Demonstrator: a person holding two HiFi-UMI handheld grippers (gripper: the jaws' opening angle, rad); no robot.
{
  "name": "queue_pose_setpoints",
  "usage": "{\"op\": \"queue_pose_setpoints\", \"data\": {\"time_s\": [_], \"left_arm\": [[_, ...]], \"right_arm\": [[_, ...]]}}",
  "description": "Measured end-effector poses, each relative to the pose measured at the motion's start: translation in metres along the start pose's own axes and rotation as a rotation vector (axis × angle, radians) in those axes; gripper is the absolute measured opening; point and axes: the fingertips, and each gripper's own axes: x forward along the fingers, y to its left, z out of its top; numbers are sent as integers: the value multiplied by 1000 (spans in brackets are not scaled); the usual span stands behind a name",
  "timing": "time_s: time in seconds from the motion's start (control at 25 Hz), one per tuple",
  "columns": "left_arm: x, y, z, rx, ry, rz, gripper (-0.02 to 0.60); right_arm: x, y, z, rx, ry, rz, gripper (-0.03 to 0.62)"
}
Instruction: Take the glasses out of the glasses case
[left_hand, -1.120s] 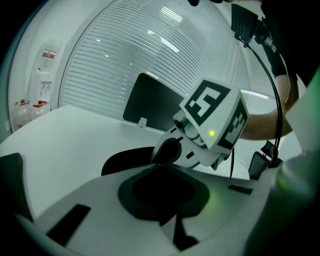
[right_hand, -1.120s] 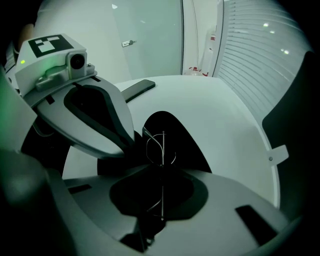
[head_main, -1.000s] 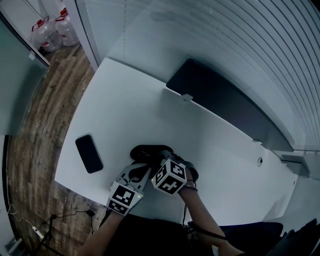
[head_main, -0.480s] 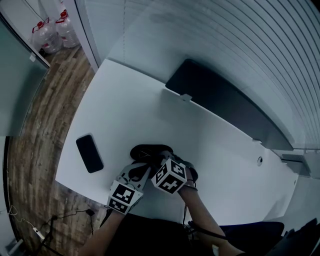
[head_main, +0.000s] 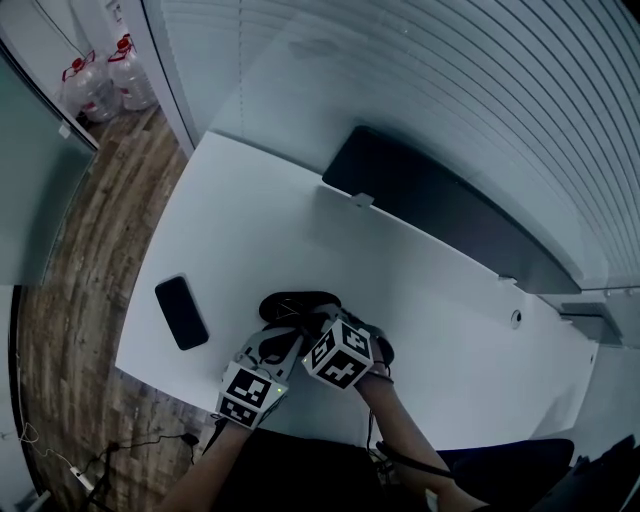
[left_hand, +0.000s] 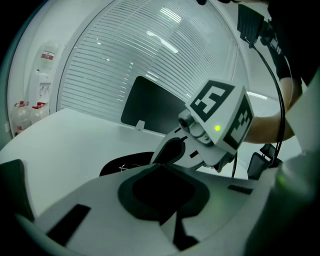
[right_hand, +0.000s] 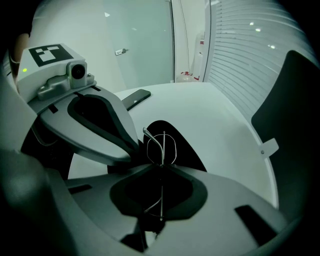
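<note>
Head view has the glasses case (head_main: 296, 302) near the white table's (head_main: 300, 225) near edge, with both grippers where they were a second ago; only the camera's framing has shifted a little. Left gripper (head_main: 286, 336) is clenched on the case's near-left rim. Right gripper (right_hand: 161, 170) has its jaws pinched on the thin wire glasses (right_hand: 162, 144), which stand just above the open case. A phone (head_main: 181, 311) lies apart to the left. Bare tabletop stretches far and right, up to a dark panel (head_main: 440, 215).
</note>
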Motion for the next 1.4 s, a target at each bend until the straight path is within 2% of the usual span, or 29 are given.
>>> {"op": "queue_pose_setpoints", "data": {"time_s": [0.28, 0.92, 1.2, 1.4], "left_arm": [[-9, -9, 16, 20, -31, -14, 11], [-32, -19, 32, 59, -54, -16, 11], [-43, -18, 41, 74, -69, -18, 11], [-48, -26, 44, 90, -67, -34, 11]], "right_arm": [[-14, 3, 10, 31, -51, -19, 48], [-58, 1, 23, 182, -215, -100, 48], [-84, 4, 36, 304, -361, -106, 48], [-97, 12, 34, 356, -413, -112, 48]]}}
